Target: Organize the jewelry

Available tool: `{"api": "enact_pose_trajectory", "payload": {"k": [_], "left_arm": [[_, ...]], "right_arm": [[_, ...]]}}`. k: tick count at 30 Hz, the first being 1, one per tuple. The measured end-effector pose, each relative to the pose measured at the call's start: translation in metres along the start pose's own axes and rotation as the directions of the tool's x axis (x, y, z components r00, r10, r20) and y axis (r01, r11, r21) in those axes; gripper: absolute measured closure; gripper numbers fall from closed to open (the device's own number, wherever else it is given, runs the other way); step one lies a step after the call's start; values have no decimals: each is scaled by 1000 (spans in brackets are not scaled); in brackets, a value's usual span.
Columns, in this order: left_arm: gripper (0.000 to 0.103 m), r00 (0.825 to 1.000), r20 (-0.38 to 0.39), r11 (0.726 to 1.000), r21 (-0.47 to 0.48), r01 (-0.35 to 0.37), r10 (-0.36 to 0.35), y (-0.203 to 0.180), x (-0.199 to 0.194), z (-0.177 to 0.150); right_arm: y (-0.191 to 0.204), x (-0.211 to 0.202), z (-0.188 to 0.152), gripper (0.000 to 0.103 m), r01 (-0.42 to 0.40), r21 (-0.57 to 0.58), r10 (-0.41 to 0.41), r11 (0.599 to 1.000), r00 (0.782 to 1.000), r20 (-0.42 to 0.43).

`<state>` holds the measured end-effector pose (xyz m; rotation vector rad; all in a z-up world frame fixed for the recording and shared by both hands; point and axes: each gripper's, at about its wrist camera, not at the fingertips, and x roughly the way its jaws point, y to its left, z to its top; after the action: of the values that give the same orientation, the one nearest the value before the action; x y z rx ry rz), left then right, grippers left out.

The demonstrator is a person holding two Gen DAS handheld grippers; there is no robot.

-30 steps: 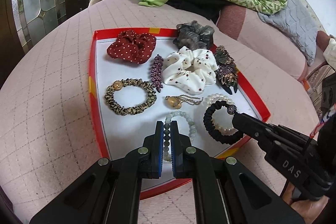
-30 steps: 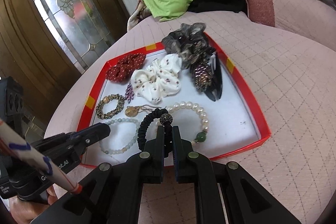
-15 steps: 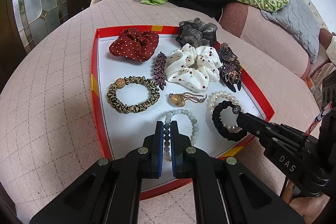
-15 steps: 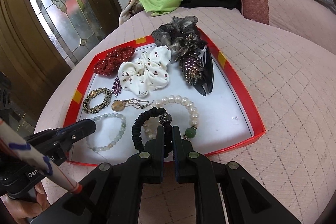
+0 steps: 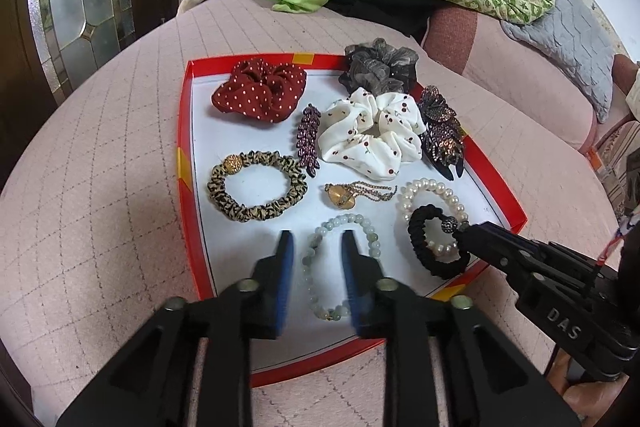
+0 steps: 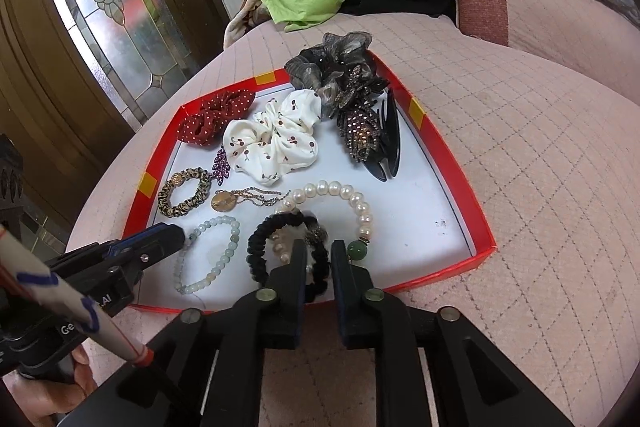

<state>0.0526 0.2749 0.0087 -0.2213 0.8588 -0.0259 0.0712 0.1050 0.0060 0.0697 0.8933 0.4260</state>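
Tray point(image 5: 188, 163): shallow red cardboard box with a white floor and yellow tape patches on its rim, lying on a pink quilted cushion point(image 5: 100, 155).
Green bead bracelet point(image 5: 342, 223): a ring of pale, smooth, round beads at 6 o'clock on the tray floor, lying flat.
Left gripper point(image 5: 316, 239): black arms with blue pads; jaws opening, one side of the green bead bracelet between them, pads not pressing on it.
Black braided band point(image 6: 260, 239): a thick woven cord loop with a dark studded ball, at 5 o'clock in the tray, lying over the pearl bracelet point(image 6: 340, 191).
Right gripper point(image 6: 318, 247): jaws opening, astride the near edge of the black braided band; pads clear of it.
Pearl bracelet: glossy white round pearls with one dark green bead.
Leopard band point(image 5: 256, 191): ruffled tan-and-black fabric ring with a gold ball, at 9 o'clock.
Gold pendant point(image 5: 340, 195): a flat disc on a fine chain, at the centre.
Red scrunchie point(image 5: 260, 93): gathered cloth with white dots, at 11 o'clock.
White scrunchie point(image 5: 372, 135): soft puffed cloth with a cherry print, at 1 o'clock.
Grey scrunchie point(image 5: 376, 65): sheer, crinkled, on the far rim at 12 o'clock.
Purple clip point(image 5: 308, 137): a narrow beaded leaf shape between the red and white scrunchies.
Claw clip point(image 5: 442, 135): dark plastic teeth under a bronze beaded butterfly, at 2 o'clock.
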Motion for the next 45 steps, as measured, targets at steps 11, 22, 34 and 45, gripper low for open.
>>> {"api": "enact_pose_trajectory", "payload": {"k": [11, 22, 34, 45], "left_arm": [[68, 999, -26, 999, -4, -47, 47, -2, 7, -6], [40, 994, -24, 992, 55, -110, 111, -20, 11, -16], [23, 987, 100, 990, -64, -123, 129, -26, -53, -46], [10, 935, 313, 986, -57, -156, 166, -58, -164, -106]], "right_arm": [[-4, -35, -3, 76, -12, 1, 12, 1000, 999, 31], [-2, -63, -4, 61, -15, 0, 15, 1000, 998, 57], [-9, -113, -23, 40, 8, 1, -8, 1000, 995, 100], [4, -187, -76, 24, 46, -91, -29, 995, 983, 182]]}}
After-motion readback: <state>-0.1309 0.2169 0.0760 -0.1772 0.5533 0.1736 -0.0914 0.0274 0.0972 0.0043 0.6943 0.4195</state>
